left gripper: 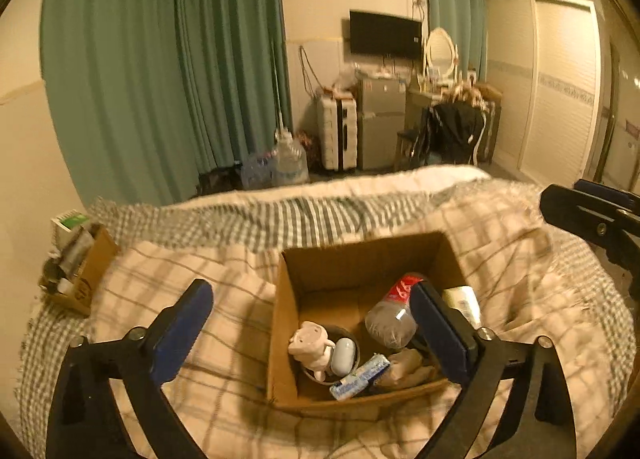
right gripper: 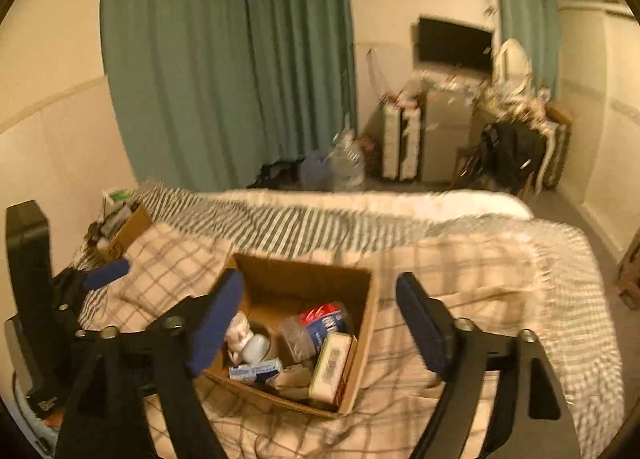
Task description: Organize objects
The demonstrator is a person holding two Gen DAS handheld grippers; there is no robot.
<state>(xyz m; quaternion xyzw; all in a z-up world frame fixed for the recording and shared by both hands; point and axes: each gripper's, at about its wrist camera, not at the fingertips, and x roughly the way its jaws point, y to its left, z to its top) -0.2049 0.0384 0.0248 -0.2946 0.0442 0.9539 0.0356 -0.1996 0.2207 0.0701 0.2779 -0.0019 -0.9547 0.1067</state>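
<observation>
Roughly, by label:
Left tongs (left gripper: 308, 335): spread wide with nothing between them, hovering over the cardboard box (left gripper: 316, 267) at lower centre of the left wrist view.
Right tongs (right gripper: 320, 323): also spread wide and holding nothing, above the box's right wall at lower centre.
Box contents: a pale figurine (left gripper: 310, 345), a white oval case (left gripper: 344, 355), a blue-and-white packet (left gripper: 360, 377), a clear bottle with a red label (left gripper: 394, 319), a cream carton (right gripper: 332, 367).
Bed (left gripper: 520, 259): checked blanket, carrying the box.
Second box (left gripper: 86, 271): middle left, at the bed's edge, well apart from the first.
</observation>
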